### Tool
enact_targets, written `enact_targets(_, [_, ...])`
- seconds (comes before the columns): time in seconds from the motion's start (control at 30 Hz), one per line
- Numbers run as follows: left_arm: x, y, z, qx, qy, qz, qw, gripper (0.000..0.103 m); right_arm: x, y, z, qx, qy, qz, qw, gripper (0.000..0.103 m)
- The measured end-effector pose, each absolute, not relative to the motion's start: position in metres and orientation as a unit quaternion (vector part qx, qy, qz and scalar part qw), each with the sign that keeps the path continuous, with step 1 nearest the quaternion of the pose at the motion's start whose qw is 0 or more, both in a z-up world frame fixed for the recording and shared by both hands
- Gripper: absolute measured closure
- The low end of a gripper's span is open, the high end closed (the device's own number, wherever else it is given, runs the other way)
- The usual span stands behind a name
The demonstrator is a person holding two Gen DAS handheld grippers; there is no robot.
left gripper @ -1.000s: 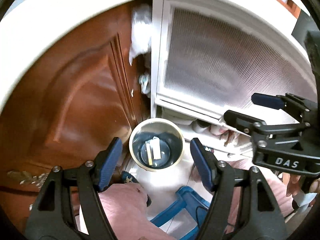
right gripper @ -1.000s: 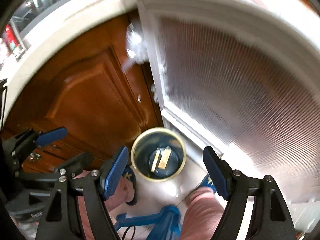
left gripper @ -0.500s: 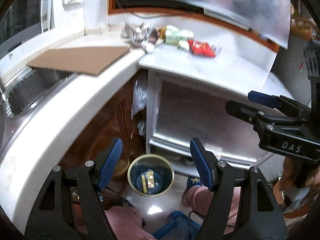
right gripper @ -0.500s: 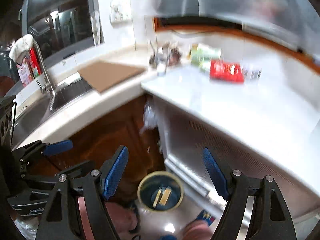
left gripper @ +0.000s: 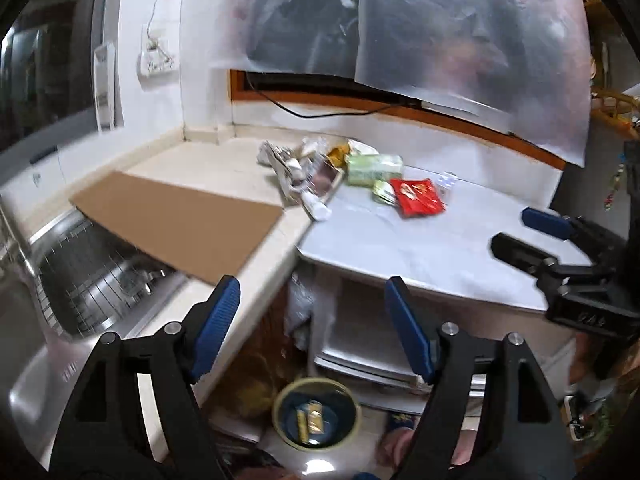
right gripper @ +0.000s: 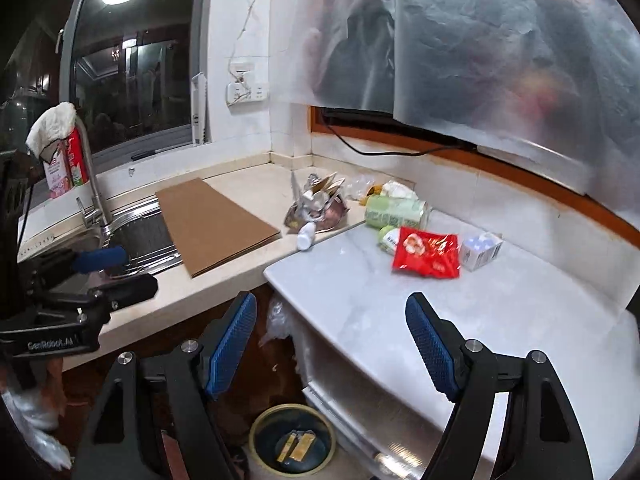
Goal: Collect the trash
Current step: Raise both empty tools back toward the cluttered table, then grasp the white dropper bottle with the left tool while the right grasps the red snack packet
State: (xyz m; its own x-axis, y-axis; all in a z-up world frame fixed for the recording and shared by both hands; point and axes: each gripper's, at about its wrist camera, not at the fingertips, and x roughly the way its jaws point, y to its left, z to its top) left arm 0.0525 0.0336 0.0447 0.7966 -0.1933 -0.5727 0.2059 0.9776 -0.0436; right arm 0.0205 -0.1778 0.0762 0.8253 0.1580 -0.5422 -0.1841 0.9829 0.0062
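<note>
Trash lies in a heap at the back of the counter: crumpled foil wrappers [left gripper: 296, 168], a green packet [left gripper: 372, 168], a red snack bag [left gripper: 418, 198], a small white box [right gripper: 482, 250] and a little white bottle [right gripper: 306, 238]. On the floor below stands a round bin [left gripper: 316, 414] with a couple of yellowish packets inside. My left gripper [left gripper: 312, 292] hovers above the counter's edge, its jaws opening with nothing between them. My right gripper [right gripper: 331, 304] is open and empty, well short of the red snack bag [right gripper: 426, 256]. Each gripper shows in the other's view.
A brown cardboard sheet [left gripper: 180, 220] lies on the counter and overhangs the steel sink [left gripper: 92, 280]. A faucet [right gripper: 92, 184] with a cloth on top stands at the left. A translucent plastic sheet [right gripper: 500, 60] hangs over the back wall. The white cabinet top [right gripper: 460, 312] carries the trash.
Both grippers have risen from down by the bin and tilted upward. The counter top and its trash have come into view, and the bin now sits low in both views.
</note>
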Motion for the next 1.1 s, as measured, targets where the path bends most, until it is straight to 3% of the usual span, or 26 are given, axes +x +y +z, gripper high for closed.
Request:
enact_targets(0.23, [0.124,0.027,0.041,0.035,0.336,-0.091,0.937,0.031,0.078,-0.213,0.069,0.011,0.303,0.071,0.95,0.025])
enact_targets(0.63, [0.27,-0.003,-0.016,-0.025,0.434,-0.119,0.893,0.031,0.184,-0.293,0.013,0.115,0.359,0.026,0.926,0.025])
enact_targets(0.77, [0.305,-0.022,-0.03,-0.017,0.445,-0.116,0.888,0.036,0.214,-0.312,-0.004,0.161,0.376,0.018,0.912,0.025])
enact_targets(1.1, [0.359,-0.045,-0.061,-0.008,0.47,-0.102,0.876,0.049,0.263,-0.264,-0.025,0.043,0.396,0.026,0.917,0.025])
